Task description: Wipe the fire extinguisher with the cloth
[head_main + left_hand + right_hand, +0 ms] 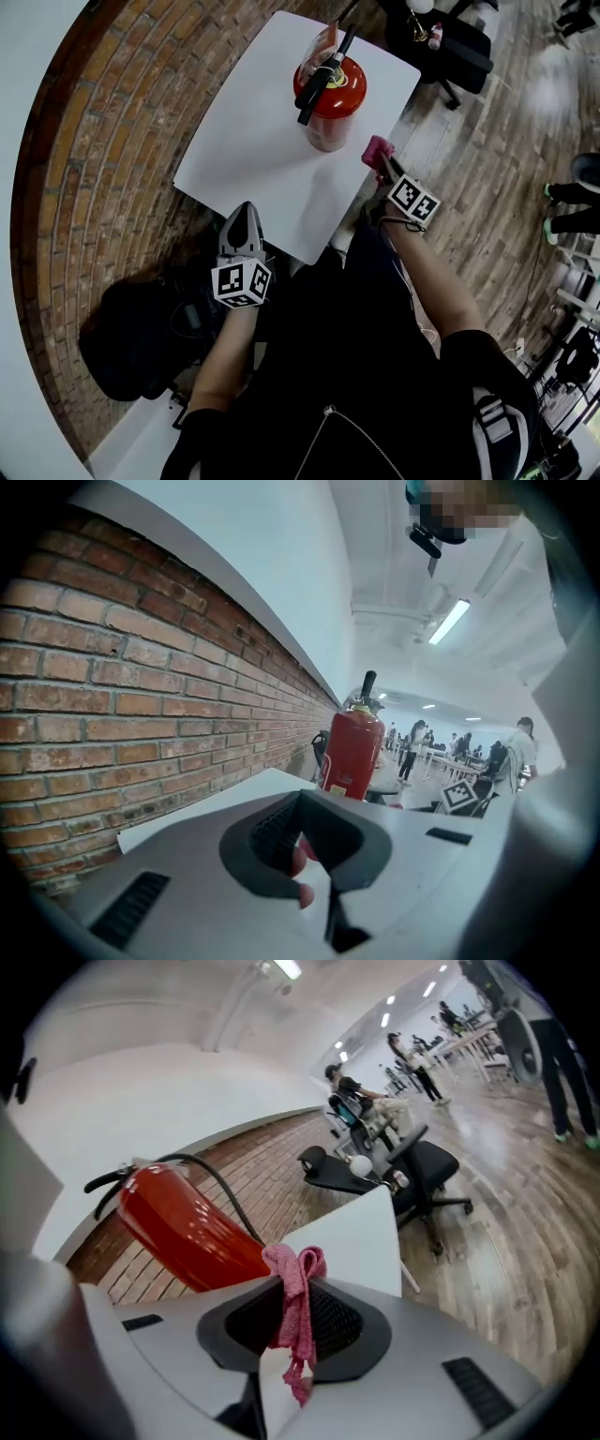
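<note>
A red fire extinguisher (pixel 330 98) with a black handle and hose stands upright on the far part of a white table (pixel 253 150). My right gripper (pixel 380 161) is at the table's right edge, just right of the extinguisher, shut on a pink cloth (pixel 378 148). In the right gripper view the cloth (pixel 295 1288) bunches up between the jaws, with the extinguisher (pixel 183 1227) close behind it at the left. My left gripper (pixel 246 210) hovers at the table's near edge, jaws together and holding nothing. In its own view the extinguisher (pixel 354 752) stands farther down the table.
A brick wall (pixel 141 696) runs along the table's left side. A black office chair (pixel 450 47) stands beyond the table's far right corner. A dark bag (pixel 141 337) lies low at the left. People stand in the distance (pixel 412 747).
</note>
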The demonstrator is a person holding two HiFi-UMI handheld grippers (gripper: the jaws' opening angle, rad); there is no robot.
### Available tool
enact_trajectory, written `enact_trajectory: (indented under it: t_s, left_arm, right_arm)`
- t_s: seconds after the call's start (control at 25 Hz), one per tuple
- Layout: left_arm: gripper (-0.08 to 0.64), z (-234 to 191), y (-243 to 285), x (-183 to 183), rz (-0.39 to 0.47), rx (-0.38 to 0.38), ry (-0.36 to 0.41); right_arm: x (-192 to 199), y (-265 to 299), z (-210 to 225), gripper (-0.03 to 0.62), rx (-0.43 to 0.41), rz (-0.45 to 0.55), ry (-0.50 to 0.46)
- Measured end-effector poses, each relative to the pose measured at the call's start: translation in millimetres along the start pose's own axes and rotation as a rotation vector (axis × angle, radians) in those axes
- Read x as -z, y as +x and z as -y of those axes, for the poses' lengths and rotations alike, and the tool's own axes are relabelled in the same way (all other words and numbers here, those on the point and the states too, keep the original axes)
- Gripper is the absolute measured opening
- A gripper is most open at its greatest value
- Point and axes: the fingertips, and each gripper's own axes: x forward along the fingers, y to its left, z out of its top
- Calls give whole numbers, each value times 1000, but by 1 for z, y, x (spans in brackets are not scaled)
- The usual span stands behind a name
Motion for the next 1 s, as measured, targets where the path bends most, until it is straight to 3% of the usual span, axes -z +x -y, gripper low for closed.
enact_trajectory:
  t_s: [0.32,0.44,0.6,0.76,1.0]
  left_arm:
    - [28,56,30,-30,38,37,-19]
    - [28,76,37,-41,52,42,-10]
    - [28,88,36,-52,69,10,-18]
    - [28,90,31,-58,92,-36,-34]
    - [28,81,16,-53,121,-132,-82]
  right_arm:
    - [-82,-57,-110,87,-260,10,-449]
    - [-100,-75,-147,87,-339,36,-668]
    - [-106,-98,-198,87,-437,71,-1041]
    - [-104,-104,-234,87,-481,105,-1432]
    - [-76,-93,-257,87,-530,126,-1863]
